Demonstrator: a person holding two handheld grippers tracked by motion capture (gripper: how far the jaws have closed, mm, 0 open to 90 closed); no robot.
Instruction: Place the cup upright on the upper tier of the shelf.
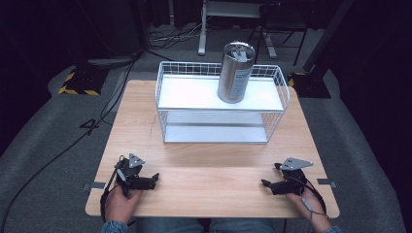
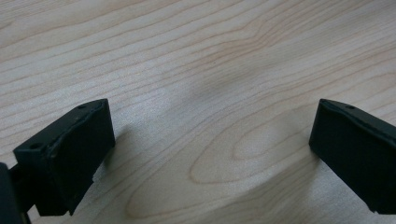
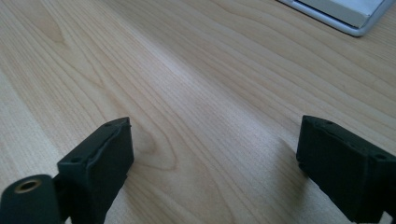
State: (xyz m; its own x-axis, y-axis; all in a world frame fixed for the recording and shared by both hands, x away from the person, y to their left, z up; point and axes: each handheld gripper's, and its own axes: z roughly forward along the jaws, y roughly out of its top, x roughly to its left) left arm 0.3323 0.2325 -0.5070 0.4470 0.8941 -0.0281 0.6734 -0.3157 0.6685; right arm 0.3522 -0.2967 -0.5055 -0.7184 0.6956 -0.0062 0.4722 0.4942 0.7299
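— On the wooden table, at the lower left of the high view, what is the left gripper doing?

— It rests low over the wood near the front edge, in the person's left hand. Its jaws point toward the middle of the frame. From its own camera the two black jaws stand wide apart, one at the lower left and one at the lower right, and between them I see just bare wood grain. So it is released and grasps nothing.

— And the right gripper?

— At the lower right of the high view, in the right hand, also low over the table, with the jaws pointing to the left. In the right gripper view its jaws are spread wide too, with bare wood between them. It is released as well.

— What stands in the centre?

— A white wire rack with two shelves, in the upper middle of the frame. On its top shelf stands a metal can, upright, toward the right part of the shelf. The lower shelf looks bare.

— Is the rack near the grippers?

— No, both are well apart from it, on the near side of the table. A corner of the rack appears at the upper right of the right gripper view.

— And around the table?

— Grey floor with dark cables at the left
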